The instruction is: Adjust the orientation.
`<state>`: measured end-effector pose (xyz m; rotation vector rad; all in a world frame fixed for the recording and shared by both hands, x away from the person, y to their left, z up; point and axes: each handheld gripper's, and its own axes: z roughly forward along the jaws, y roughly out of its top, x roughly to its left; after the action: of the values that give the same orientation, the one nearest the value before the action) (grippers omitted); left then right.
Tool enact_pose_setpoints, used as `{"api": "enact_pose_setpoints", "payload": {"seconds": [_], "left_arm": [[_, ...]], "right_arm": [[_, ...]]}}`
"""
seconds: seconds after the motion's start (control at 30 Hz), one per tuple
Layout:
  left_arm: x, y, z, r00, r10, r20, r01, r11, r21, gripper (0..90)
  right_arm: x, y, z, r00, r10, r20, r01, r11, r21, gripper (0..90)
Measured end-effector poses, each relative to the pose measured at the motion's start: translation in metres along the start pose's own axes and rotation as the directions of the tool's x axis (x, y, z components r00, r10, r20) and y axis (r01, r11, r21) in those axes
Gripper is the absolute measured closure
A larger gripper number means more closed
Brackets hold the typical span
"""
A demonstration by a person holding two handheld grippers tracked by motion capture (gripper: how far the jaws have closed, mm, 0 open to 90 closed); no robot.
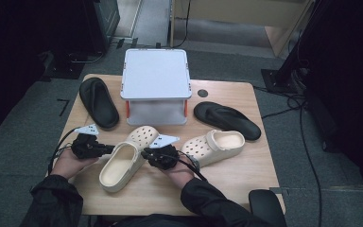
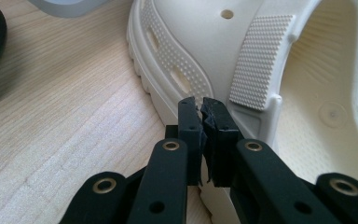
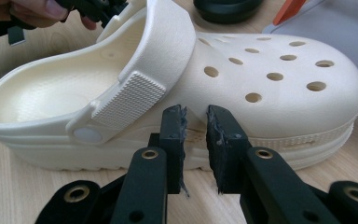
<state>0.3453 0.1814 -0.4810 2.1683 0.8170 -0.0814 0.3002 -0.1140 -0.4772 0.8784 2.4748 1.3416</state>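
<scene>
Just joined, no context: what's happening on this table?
A person holds a gripper in each hand on either side of a cream clog at the table's front. The left gripper, shut, presses against one side; the right gripper, jaws slightly apart, noses up to the other. A second cream clog and two black sandals lie nearby.

A two-tier rack [image 1: 156, 75] stands at the middle of the table's [image 1: 227, 187] far edge. One slide sandal [image 1: 98, 102] lies toward the far left corner, one flip-flop [image 1: 227, 119] right of the rack. One clog [image 1: 123, 161] lies before the rack near the middle, between the left gripper [image 1: 105, 149] and right gripper [image 1: 147, 154]; a second clog [image 1: 213, 146] lies to its right, before the flip-flop.
</scene>
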Motion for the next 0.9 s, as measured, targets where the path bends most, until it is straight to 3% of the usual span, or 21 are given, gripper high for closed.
{"api": "enact_pose_setpoints", "payload": {"seconds": [0.17,0.33,0.57,0.77,0.9], "left_arm": [[-0.002,0.000,0.001,1.0000,-0.001,0.004,0.001,1.0000,-0.002,87.4],[-0.005,0.001,0.005,0.9990,0.001,0.045,-0.001,1.0000,0.005,87.6],[-0.014,0.005,0.013,0.9946,0.032,0.099,-0.033,0.9994,0.014,84.2],[-0.010,0.005,0.010,0.9964,0.004,0.085,-0.003,0.9999,-0.012,76.4],[-0.006,0.007,0.002,0.9975,-0.024,0.067,0.028,0.9977,-0.061,73.4]], "right_arm": [[-0.005,0.003,0.002,0.9996,0.025,0.016,-0.026,1.000,0.006,78.1],[-0.010,0.005,-0.001,0.9986,0.044,0.030,-0.045,0.999,0.018,78.1],[-0.023,0.005,-0.007,0.9944,0.085,0.064,-0.087,0.996,0.027,77.9],[-0.032,0.011,-0.017,0.9929,0.099,0.066,-0.099,0.995,-0.014,74.3],[-0.035,0.018,-0.027,0.9929,0.108,0.049,-0.106,0.993,-0.045,75.4]]}}
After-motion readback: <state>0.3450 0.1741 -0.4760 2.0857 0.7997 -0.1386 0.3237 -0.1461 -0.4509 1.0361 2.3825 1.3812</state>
